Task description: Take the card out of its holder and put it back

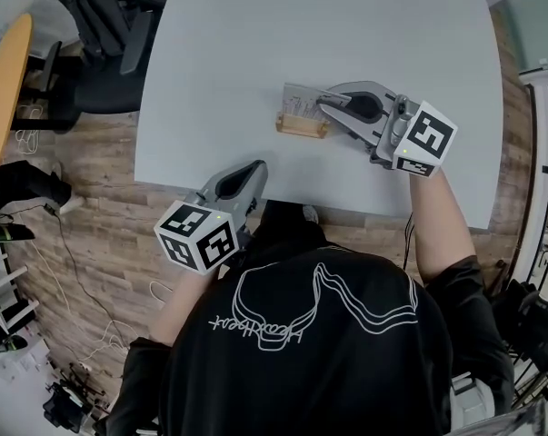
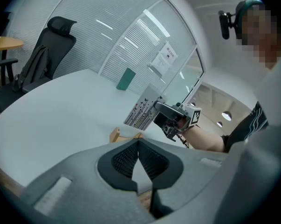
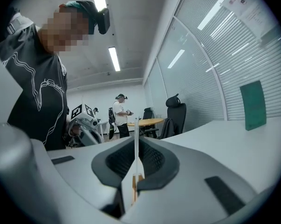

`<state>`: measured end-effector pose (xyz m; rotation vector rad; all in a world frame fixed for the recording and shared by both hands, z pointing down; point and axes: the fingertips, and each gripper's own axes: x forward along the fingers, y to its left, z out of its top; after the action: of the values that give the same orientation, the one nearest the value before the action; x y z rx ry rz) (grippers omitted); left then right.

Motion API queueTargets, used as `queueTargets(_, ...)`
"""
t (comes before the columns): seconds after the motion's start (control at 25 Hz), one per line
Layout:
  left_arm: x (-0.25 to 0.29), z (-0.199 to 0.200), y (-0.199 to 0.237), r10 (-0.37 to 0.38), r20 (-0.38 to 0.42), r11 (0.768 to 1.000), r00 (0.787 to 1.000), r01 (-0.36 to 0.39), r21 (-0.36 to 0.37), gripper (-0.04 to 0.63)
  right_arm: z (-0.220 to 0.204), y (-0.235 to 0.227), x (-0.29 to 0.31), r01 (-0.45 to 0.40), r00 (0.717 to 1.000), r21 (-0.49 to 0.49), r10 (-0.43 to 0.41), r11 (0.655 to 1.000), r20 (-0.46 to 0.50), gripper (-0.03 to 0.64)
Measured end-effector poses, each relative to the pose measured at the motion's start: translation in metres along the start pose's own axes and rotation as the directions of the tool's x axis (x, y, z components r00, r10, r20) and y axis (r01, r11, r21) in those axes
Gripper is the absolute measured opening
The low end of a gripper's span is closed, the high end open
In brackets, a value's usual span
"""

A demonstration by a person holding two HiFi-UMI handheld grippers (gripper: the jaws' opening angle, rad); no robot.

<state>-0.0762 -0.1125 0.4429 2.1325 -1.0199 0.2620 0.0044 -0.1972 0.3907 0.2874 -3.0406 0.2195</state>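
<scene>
A white card (image 1: 299,104) printed with dark line patterns is pinched at its right edge by my right gripper (image 1: 323,101), which is shut on it. In the left gripper view the card (image 2: 142,110) hangs tilted just above the small wooden holder (image 2: 116,135), clear of its slot. The holder (image 1: 301,127) rests on the white table (image 1: 219,71) directly under the card. Seen from the right gripper view, the card (image 3: 136,139) stands edge-on between the pads. My left gripper (image 1: 254,171) hovers at the table's near edge, left of the holder, its jaws (image 2: 139,143) together and empty.
A black office chair (image 1: 101,34) and a round wooden table (image 1: 1,80) stand beyond the table's left side. Cables lie on the wood floor (image 1: 74,252). Another person (image 3: 119,115) stands far off in the room. The table's near edge (image 1: 346,212) runs close to my body.
</scene>
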Motion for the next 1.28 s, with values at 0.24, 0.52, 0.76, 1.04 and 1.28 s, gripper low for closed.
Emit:
queueTargets(0.24, -0.007, 0.001, -0.024, -0.015, 0.042, 0.999, 0.999, 0.014, 0.032, 0.014, 0.034, 0.027, -0.016, 0.041, 0.999, -0.078, -0.038, 0.996, 0.037, 0.025)
queueTargets(0.52, -0.033, 0.019, -0.052, -0.032, 0.128, 0.996, 0.991, 0.022, 0.083, 0.014, 0.064, 0.054, -0.038, 0.178, 0.982, -0.039, -0.175, 0.983, 0.075, 0.024)
queueTargets(0.76, -0.049, 0.032, -0.103, -0.089, 0.207, 0.987, 0.974, 0.059, 0.147, 0.014, 0.081, 0.103, -0.076, 0.295, 0.951, -0.010, -0.292, 0.955, 0.104, 0.025)
queueTargets(1.04, -0.057, 0.038, -0.144, -0.133, 0.237, 0.968, 0.962, 0.075, 0.238, 0.014, 0.075, 0.130, -0.117, 0.410, 0.909, 0.047, -0.412, 0.911, 0.068, 0.025)
queueTargets(1.28, -0.065, 0.035, -0.159, -0.130, 0.244, 0.961, 0.961, 0.061, 0.269, 0.014, 0.057, 0.145, -0.141, 0.437, 0.890, 0.163, -0.452, 0.885, 0.069, 0.025)
